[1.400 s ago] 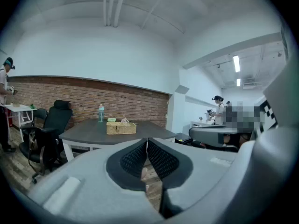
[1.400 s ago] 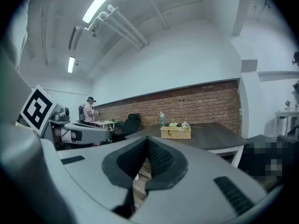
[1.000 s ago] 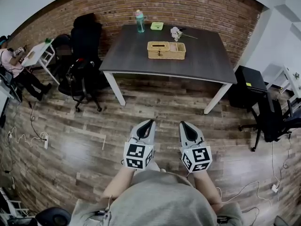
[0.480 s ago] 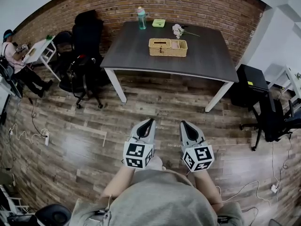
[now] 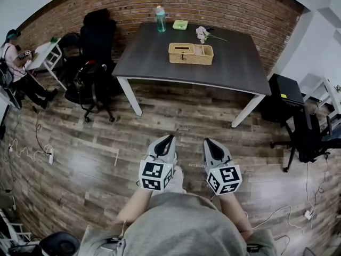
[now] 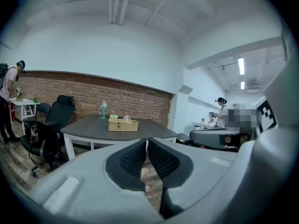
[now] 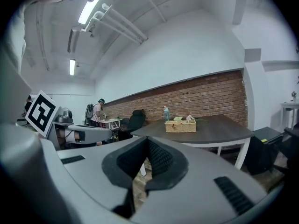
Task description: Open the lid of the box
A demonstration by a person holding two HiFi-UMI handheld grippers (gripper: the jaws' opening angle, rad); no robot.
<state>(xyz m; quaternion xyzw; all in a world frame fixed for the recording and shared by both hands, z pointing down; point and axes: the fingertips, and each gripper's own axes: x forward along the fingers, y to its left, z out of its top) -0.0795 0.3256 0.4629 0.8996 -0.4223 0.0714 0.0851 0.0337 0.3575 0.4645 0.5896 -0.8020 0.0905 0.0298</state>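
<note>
With the left tool (image 5: 169,138) and right tool (image 5: 206,141) both closed tight and empty above the floor, well apart from the box (image 5: 191,53) on the table (image 5: 154,63), the approach seems in hand; next calls for nearing the table and reaching the lid (image 5: 181,50).

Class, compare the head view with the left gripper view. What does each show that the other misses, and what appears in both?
Only the head view shows the wearer's grey top and the floor cables. Only the left gripper view shows the ceiling lights and a person standing at the far right. Both show the dark table, the wicker box, the bottle and the brick wall.
</note>
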